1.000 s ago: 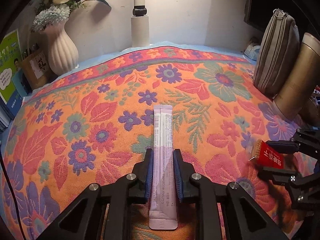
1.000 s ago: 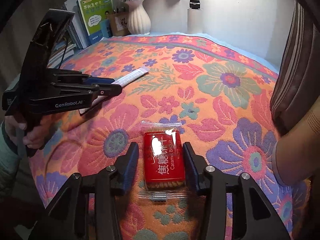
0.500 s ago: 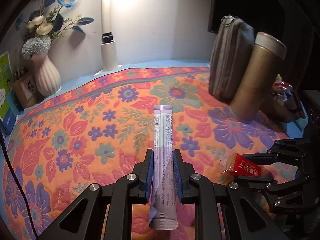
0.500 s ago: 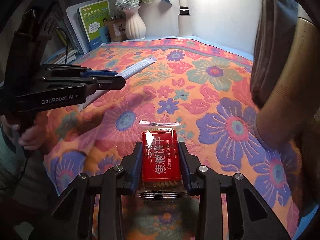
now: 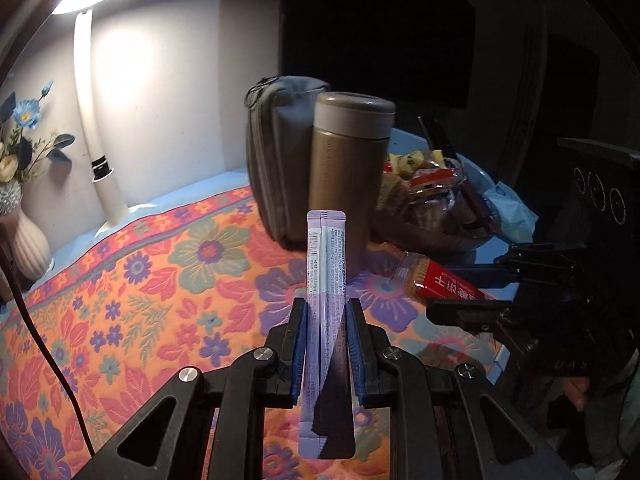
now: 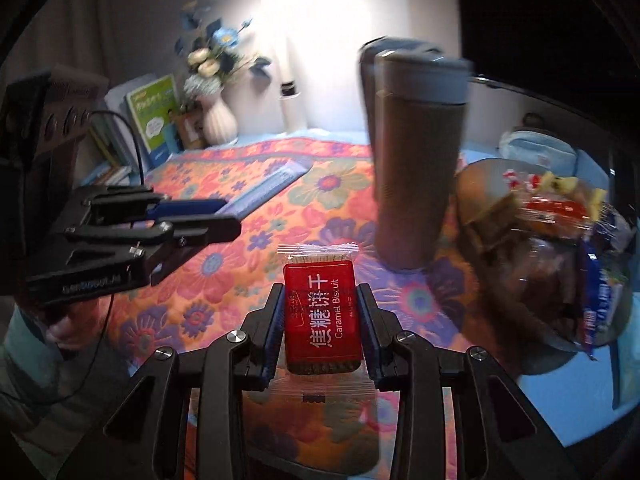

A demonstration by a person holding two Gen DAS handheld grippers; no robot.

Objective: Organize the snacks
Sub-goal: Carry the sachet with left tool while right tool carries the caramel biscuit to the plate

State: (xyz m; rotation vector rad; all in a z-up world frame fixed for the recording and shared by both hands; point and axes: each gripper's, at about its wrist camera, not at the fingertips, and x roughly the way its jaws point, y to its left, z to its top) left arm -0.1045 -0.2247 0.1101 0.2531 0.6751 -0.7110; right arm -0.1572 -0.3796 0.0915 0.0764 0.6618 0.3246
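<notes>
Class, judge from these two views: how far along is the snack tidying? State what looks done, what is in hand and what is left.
Done: several snacks lie in the bowl. In hand: left gripper holds a purple sachet; right gripper holds a red biscuit pack. Left: placing both.
</notes>
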